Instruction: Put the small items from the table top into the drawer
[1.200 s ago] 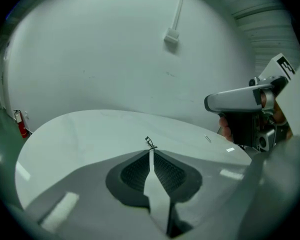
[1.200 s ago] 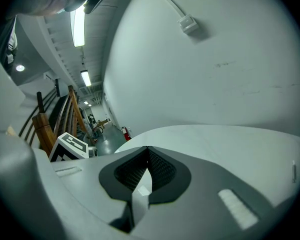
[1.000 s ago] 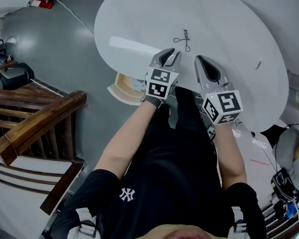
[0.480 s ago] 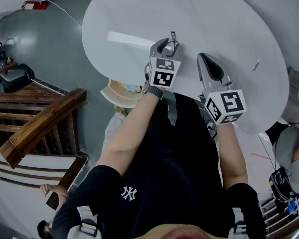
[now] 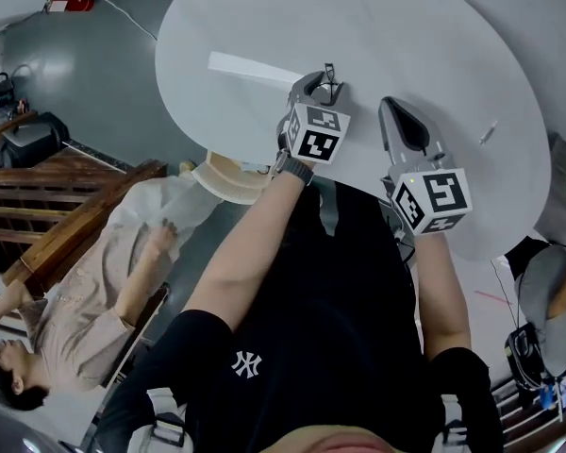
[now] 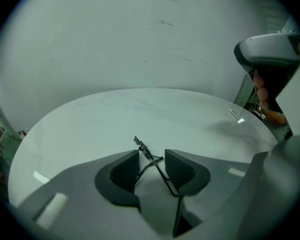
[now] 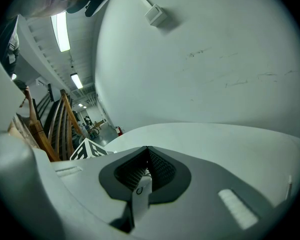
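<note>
Black bent-wire piece (image 5: pixel 331 72) – the small item I was at – lay on the big round white table top (image 5: pixel 424 26), near the edge on my side. The table filled most of the head view, pale and bare around the wire.

Off to my left a person in a beige top (image 5: pixel 85 281) stood by the brown wooden stair railing (image 5: pixel 71 229), well apart from the table.

Under the table's near edge the pale wooden drawer (image 5: pixel 228 179) stood pulled out, just to the left of my left forearm.

My left gripper (image 5: pixel 319 79) reached over the table edge with its tips at the wire. From the left gripper view its jaws stood apart, the dark ribbed pads (image 6: pixel 126 170) on either side of the wire's thin legs – the wire lay between them on the table, not pinched. One leg ran close along the right-hand pad; I could not tell whether it touched.

My right gripper (image 5: pixel 389 108) hung just beside the left one, above the same edge, jaws drawn together at the tips with nothing gripped.

Further right on the table, well apart from both grippers, lay a small thin silver item (image 5: pixel 489 132), too small to make out.
</note>
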### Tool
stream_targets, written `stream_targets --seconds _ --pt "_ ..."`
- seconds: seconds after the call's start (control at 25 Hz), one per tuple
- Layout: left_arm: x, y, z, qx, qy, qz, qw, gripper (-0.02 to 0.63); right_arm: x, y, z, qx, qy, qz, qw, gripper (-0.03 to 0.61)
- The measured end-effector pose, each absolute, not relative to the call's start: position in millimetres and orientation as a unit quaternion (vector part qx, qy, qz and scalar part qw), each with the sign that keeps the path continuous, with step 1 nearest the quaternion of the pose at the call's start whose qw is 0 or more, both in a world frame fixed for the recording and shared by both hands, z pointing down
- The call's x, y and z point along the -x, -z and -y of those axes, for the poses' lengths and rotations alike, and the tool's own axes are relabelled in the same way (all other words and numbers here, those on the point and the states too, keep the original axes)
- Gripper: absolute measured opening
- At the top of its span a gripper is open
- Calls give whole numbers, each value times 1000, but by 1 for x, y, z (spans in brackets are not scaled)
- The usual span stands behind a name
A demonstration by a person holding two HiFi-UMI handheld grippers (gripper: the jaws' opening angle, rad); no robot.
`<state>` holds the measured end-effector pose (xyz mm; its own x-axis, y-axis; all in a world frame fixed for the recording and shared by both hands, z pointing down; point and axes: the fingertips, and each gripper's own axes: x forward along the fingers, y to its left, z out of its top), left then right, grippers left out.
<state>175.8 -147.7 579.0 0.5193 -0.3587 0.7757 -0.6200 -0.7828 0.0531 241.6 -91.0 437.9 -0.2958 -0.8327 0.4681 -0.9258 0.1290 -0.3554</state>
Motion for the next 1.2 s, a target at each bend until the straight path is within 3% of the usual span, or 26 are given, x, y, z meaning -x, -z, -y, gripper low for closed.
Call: stream_targets --seconds 0.08,0.8,1.2 --pt "-175 -581 148 -855 -401 286 162 134 -243 -439 92 -589 -300 746 79 23" --pt "-151 -549 149 -862 -353 317 178 121 -218 -424 101 -568 -286 768 76 23" --pt "-107 -509 127 -872 -308 334 180 121 -170 -402 88 -558 -261 784 73 23"
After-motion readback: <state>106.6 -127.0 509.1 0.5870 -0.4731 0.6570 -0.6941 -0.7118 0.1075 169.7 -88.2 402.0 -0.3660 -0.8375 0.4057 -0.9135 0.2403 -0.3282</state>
